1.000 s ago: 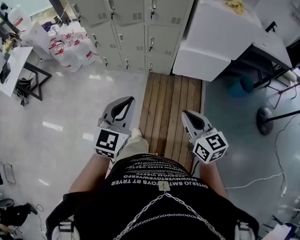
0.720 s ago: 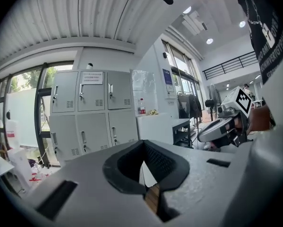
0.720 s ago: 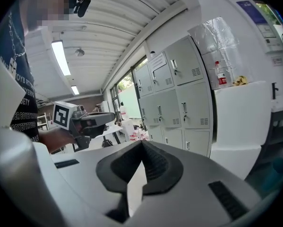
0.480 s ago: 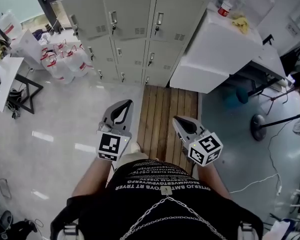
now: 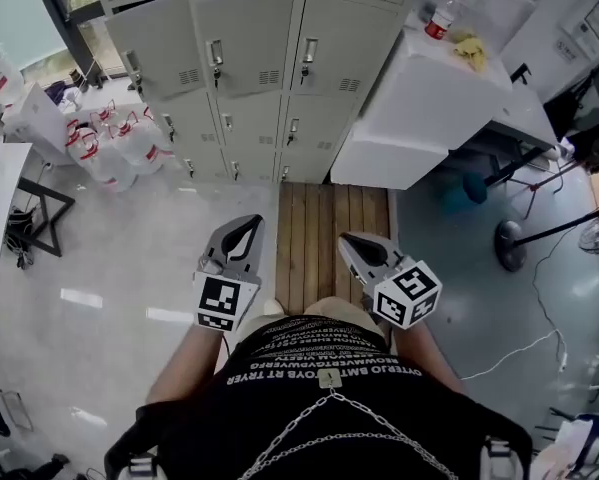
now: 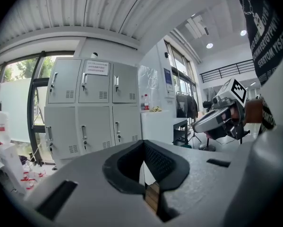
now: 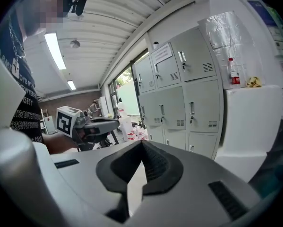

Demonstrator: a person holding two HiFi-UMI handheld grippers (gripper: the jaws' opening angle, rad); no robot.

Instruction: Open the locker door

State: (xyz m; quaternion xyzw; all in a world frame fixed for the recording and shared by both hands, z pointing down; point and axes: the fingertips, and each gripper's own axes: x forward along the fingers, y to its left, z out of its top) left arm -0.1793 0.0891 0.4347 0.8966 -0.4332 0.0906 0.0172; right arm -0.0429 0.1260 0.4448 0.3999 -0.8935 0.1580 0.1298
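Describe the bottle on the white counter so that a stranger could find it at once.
Find the grey lockers; a white counter stands directly to their right. The bottle stands upright on its top, near the lockers. Its red cap and red label set it apart from the crumpled yellow thing beside it.
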